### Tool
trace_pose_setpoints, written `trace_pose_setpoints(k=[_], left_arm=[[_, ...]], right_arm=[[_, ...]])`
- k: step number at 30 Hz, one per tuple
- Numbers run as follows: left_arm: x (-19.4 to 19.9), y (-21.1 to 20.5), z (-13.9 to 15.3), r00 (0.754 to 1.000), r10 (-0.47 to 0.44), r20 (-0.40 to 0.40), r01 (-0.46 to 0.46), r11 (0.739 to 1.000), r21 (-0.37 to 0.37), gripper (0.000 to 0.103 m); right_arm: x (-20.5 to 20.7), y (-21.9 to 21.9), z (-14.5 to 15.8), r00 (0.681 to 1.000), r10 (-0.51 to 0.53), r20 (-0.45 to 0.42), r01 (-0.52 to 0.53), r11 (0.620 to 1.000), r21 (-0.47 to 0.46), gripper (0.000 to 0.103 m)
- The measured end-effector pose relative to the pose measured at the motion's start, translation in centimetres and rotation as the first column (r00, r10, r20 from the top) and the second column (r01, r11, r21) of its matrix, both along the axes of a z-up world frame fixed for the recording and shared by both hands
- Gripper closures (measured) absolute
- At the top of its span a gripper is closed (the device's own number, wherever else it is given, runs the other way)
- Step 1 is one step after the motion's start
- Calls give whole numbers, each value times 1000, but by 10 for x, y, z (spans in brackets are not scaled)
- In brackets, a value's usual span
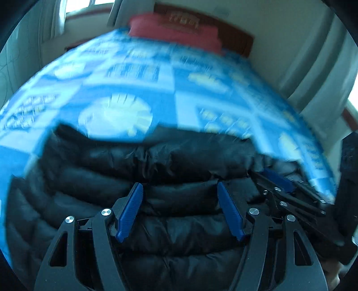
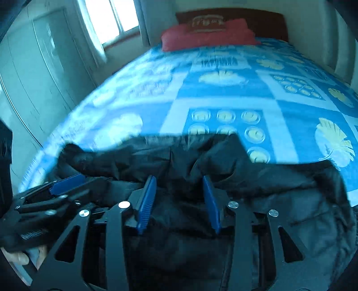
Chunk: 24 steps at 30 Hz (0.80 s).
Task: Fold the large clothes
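A black quilted puffer jacket (image 1: 170, 170) lies on the near end of a bed with a blue patterned sheet (image 1: 134, 73). My left gripper (image 1: 180, 185) hovers over the jacket with its blue-padded jaws wide apart and nothing between them. In the right wrist view the jacket (image 2: 257, 192) is crumpled below my right gripper (image 2: 179, 179), whose jaws are also apart and empty. Each gripper shows at the edge of the other's view: the right one (image 1: 282, 181) at the left wrist view's right side, the left one (image 2: 64, 181) at the right wrist view's left side.
A red pillow (image 2: 205, 35) rests against the dark wooden headboard (image 2: 264, 20) at the far end. A grey wardrobe (image 2: 33, 73) stands left of the bed, with a window (image 2: 111, 15) and curtains beyond. The blue sheet (image 2: 223, 94) covers the rest of the bed.
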<state>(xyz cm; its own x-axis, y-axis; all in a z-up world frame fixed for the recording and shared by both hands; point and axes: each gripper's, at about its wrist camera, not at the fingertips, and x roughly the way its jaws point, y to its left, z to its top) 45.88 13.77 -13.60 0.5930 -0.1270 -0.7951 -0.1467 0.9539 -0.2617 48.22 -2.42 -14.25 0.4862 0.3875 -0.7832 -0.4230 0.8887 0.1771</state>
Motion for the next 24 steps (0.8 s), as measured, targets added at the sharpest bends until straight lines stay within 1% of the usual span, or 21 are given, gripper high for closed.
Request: trace_pose_setpoints(k=[1,2,4,6,9,11,13,14,15,16,17,18,20,21,23,24], left_arm=[[2,1,-6,1000,1,-11,-1,1000,4,35],[6,0,-11,1000,1,-24,0,1000,15,35],[5,-1,-11,999,-5,-37,7,999,37,35],[0,0,-4,999,-19,-40,20,999,29,35],[-22,14,14,1000,-12,-8,12,1000,12,35],[-35,27,23,1000,12,26,-13,999,32,35],[-47,49,23,997,72,34,-74,995,65,35],[-50,59,18,995,94,26,-95,993,68,35],[-50,66,10,995,102,3,-102,993,67,35],[-48,69,2,996,93,-15,-92,994,60,36],[-46,68,-7,997,76,-19,-75,994,76,36],[-43,64,-10,997,70,-17,-68,991,113,35],[-43,55,-6,998,65,-14,-62,984,170,36],[-47,54,-1,998,64,-8,-61,983,176,36],[-61,56,8,998,69,9,-69,986,151,36],[-71,57,14,997,72,22,-74,989,131,36]], right_arm=[[4,-1,-9,1000,-10,-29,10,1000,-2,60],[6,-3,-13,999,-14,-37,14,1000,7,60],[7,-6,-12,999,-16,-45,17,999,27,60],[3,-12,-3,999,-12,-38,14,999,45,60],[-6,-35,14,999,-37,12,36,998,51,60],[-7,-55,18,996,-80,31,79,996,37,60],[-2,-73,13,992,-124,30,124,992,-3,60],[2,-82,3,988,-152,4,152,988,-29,60],[5,-85,-8,987,-158,-26,157,987,-44,61],[7,-85,-18,988,-150,-43,148,988,-41,61],[8,-85,-21,987,-152,-41,151,988,-36,61],[8,-83,-21,987,-156,-37,154,987,-45,61],[3,-78,-13,989,-148,-13,147,986,-82,61],[-3,-80,-6,989,-147,-7,146,986,-80,61],[-17,-86,5,990,-143,2,143,988,-56,59],[-25,-92,10,989,-147,13,147,988,-50,57]])
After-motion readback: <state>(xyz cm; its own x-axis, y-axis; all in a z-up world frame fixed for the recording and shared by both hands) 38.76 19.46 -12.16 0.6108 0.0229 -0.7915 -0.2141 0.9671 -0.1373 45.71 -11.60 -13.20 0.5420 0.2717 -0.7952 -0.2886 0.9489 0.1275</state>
